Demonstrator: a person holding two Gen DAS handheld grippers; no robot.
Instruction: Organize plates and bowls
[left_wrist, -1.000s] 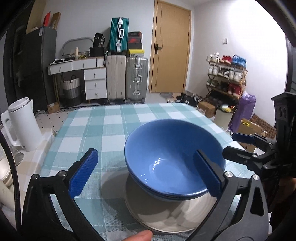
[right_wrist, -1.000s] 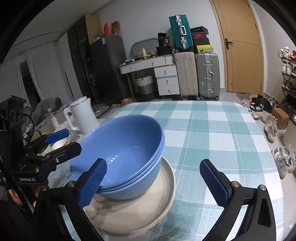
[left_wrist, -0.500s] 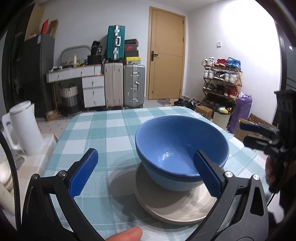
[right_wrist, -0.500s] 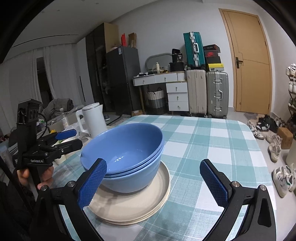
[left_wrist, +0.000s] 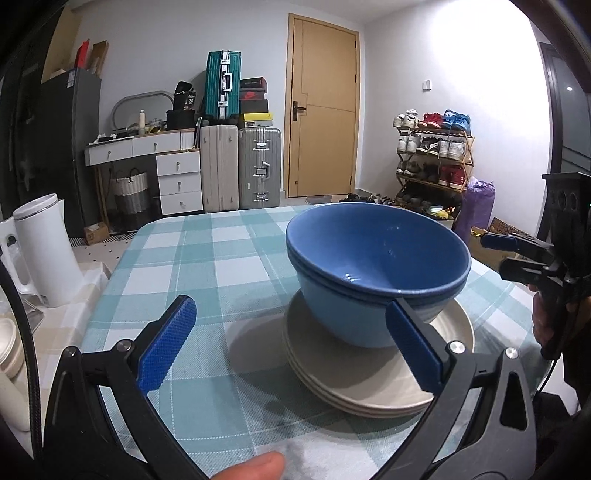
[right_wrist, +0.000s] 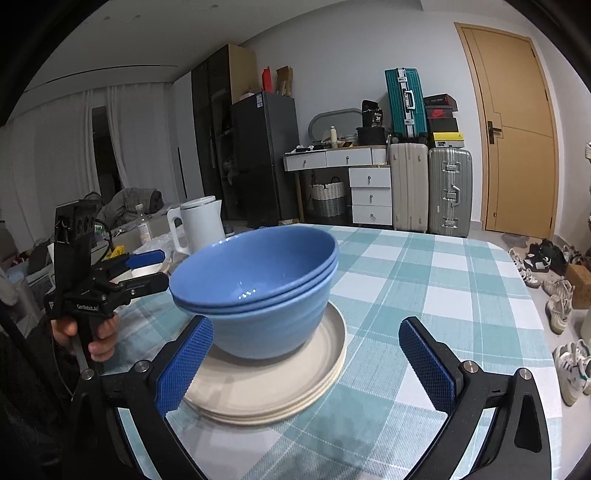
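Note:
Nested blue bowls (left_wrist: 373, 266) sit on a stack of cream plates (left_wrist: 354, 384) on the checked tablecloth; both show in the right wrist view too, bowls (right_wrist: 258, 288) and plates (right_wrist: 266, 387). My left gripper (left_wrist: 291, 347) is open and empty, held back from the stack on its near left. My right gripper (right_wrist: 306, 358) is open and empty, near the stack's front right. The right gripper also shows at the right edge of the left wrist view (left_wrist: 513, 254); the left gripper shows at the left of the right wrist view (right_wrist: 144, 269).
A white kettle (left_wrist: 44, 251) stands on a side counter left of the table, with pale dishes (left_wrist: 7, 347) near it. The table (right_wrist: 436, 280) carries a teal checked cloth. Suitcases, drawers, a door and a shoe rack stand behind.
Both grippers have drawn back and lowered, so the bowls and plates look farther off and are seen more from the side. The stack has not moved.

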